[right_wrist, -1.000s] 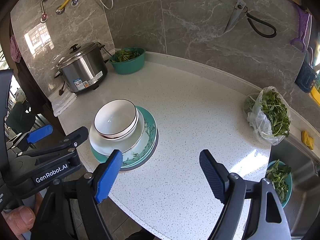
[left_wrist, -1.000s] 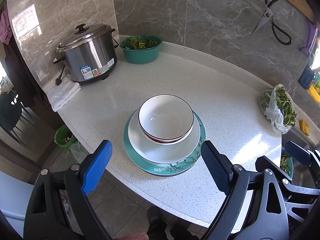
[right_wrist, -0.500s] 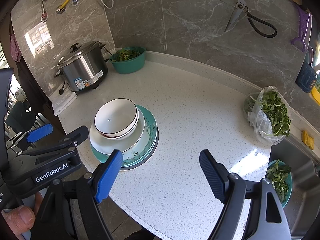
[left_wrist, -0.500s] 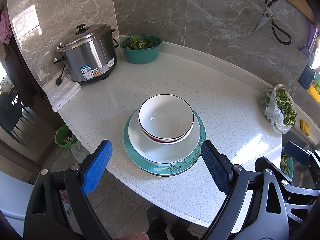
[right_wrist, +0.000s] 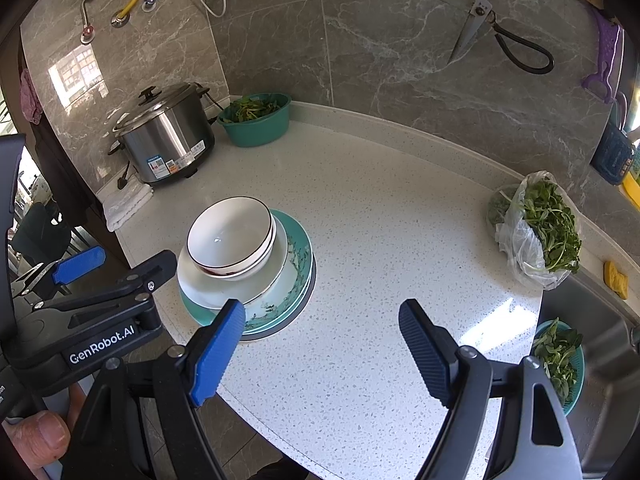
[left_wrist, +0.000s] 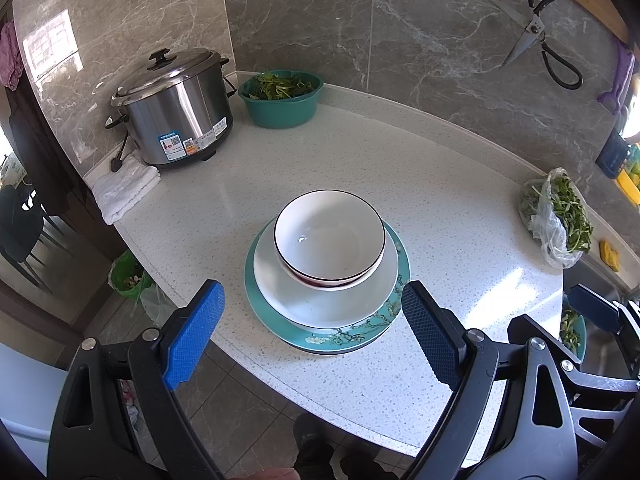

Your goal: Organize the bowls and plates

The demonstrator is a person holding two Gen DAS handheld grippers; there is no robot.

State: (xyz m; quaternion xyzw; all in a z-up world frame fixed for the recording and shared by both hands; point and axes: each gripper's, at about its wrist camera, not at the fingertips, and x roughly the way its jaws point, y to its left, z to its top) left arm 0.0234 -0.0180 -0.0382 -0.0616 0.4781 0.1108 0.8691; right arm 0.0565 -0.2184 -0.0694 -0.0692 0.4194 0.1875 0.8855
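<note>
A white bowl with a dark rim point(left_wrist: 330, 234) point(right_wrist: 230, 232) sits nested in another bowl, on a white plate point(left_wrist: 320, 304) point(right_wrist: 224, 290), on a teal flowered plate point(left_wrist: 344, 338) point(right_wrist: 296, 280). The stack stands near the counter's front edge. My left gripper point(left_wrist: 312, 328) is open and empty, held above and in front of the stack. My right gripper point(right_wrist: 322, 344) is open and empty, to the right of the stack above bare counter. The left gripper's body also shows at the left of the right wrist view point(right_wrist: 80, 320).
A steel rice cooker point(left_wrist: 176, 108) and a folded white cloth point(left_wrist: 124, 190) stand at the back left. A teal basin of greens point(left_wrist: 282, 96) is beside the cooker. A plastic bag of greens point(right_wrist: 536, 228) lies at the right. A sink point(right_wrist: 600, 360) holds a teal strainer. Scissors point(right_wrist: 492, 24) hang on the wall.
</note>
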